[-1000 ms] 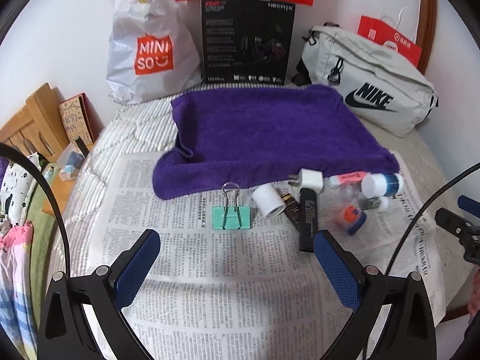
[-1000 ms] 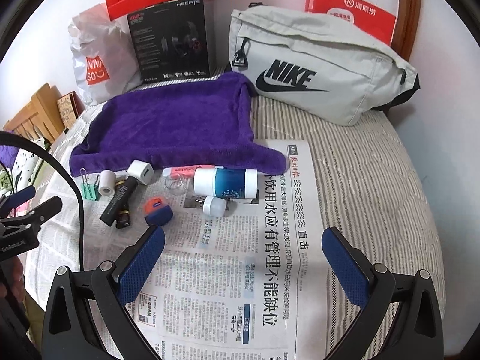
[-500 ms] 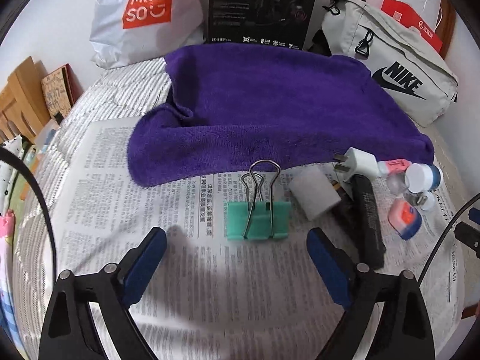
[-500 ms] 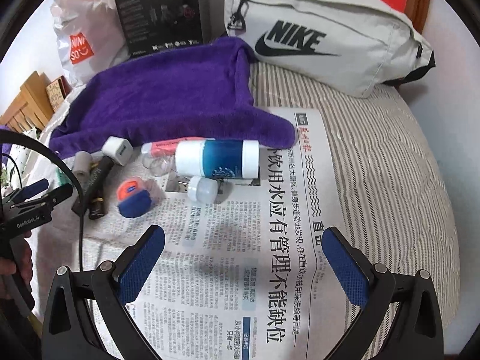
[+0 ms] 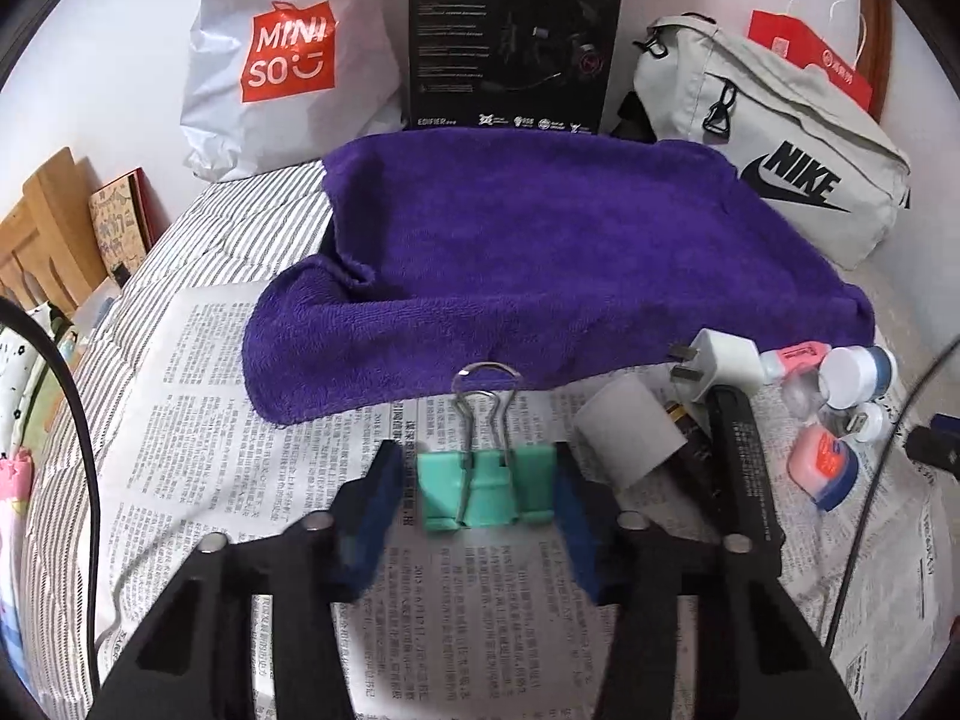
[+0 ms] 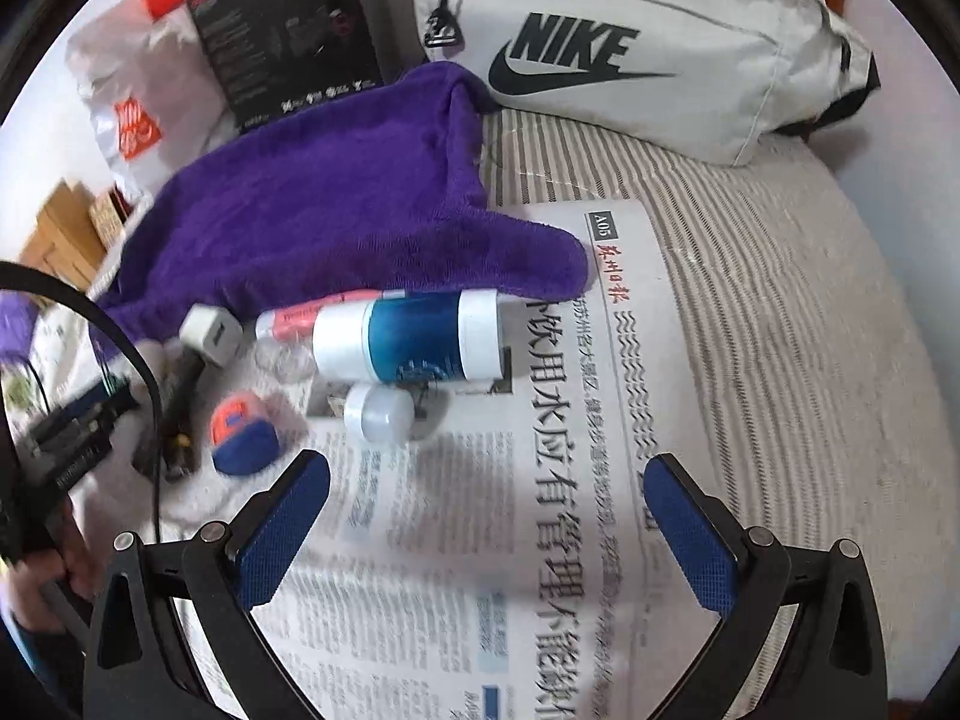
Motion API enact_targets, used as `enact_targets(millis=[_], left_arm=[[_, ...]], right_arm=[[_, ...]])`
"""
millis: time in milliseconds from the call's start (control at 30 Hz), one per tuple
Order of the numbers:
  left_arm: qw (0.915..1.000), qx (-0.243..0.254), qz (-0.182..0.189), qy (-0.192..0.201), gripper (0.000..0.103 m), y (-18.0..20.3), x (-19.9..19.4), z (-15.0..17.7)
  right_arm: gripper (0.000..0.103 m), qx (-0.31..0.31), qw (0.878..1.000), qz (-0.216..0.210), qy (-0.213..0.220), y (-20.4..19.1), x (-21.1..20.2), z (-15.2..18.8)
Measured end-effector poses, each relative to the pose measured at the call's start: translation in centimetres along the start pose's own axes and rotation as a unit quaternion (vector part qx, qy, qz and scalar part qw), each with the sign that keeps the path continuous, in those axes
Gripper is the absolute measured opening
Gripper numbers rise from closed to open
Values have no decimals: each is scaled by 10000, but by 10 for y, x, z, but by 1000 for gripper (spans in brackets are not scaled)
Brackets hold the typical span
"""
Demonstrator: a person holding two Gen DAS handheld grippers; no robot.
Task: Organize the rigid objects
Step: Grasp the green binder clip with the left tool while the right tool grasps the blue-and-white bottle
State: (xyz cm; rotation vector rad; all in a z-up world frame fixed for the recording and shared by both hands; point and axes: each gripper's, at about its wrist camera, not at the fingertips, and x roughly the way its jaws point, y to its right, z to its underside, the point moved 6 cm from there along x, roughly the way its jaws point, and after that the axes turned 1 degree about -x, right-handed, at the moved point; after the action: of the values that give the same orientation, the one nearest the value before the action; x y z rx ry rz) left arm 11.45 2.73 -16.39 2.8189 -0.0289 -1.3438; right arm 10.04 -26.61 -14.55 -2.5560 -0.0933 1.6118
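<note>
A green binder clip (image 5: 486, 489) lies on the newspaper (image 5: 240, 480), its wire handles pointing toward the purple towel (image 5: 540, 252). My left gripper (image 5: 477, 456) straddles the clip and its jaws are closing. The right pad meets the clip's side, while a thin gap shows at the left pad. My right gripper (image 6: 486, 462) hangs open over bare newspaper (image 6: 540, 540), nothing between its fingers. Just beyond it lie a white and blue bottle (image 6: 408, 339) and a small white bottle (image 6: 381, 414).
Right of the clip lie a white roll (image 5: 627, 432), a black stick (image 5: 741, 468), a white charger (image 5: 723, 360), a pink tube (image 5: 795, 354) and an orange and blue piece (image 5: 825, 471). A grey Nike bag (image 6: 630, 42), a black box (image 5: 513, 36) and a Miniso bag (image 5: 282, 60) line the wall.
My left gripper came down onto the binder clip and its jaws narrowed from wide to either side of it. My right gripper sank toward the newspaper and rolled a little.
</note>
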Motion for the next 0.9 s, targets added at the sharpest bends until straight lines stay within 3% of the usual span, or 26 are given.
enact_targets(millis=[267, 400, 567, 633, 900], left_arm=[[9999, 110, -56, 8, 42, 3, 1, 0], [9999, 105, -46, 10, 42, 3, 0, 1], [9999, 113, -57, 11, 42, 3, 0, 0], [9999, 100, -43, 11, 42, 2, 0, 0], [9999, 101, -10, 10, 42, 6, -2, 1]], right_arm=[[103, -122, 9997, -108, 192, -24, 15, -30], [103, -203, 9996, 114, 130, -29, 31, -36], [91, -285, 9991, 307, 79, -25, 49, -35], [78, -381, 9986, 309, 220, -25, 47, -36], [76, -436, 9980, 433, 118, -5, 43, -34]])
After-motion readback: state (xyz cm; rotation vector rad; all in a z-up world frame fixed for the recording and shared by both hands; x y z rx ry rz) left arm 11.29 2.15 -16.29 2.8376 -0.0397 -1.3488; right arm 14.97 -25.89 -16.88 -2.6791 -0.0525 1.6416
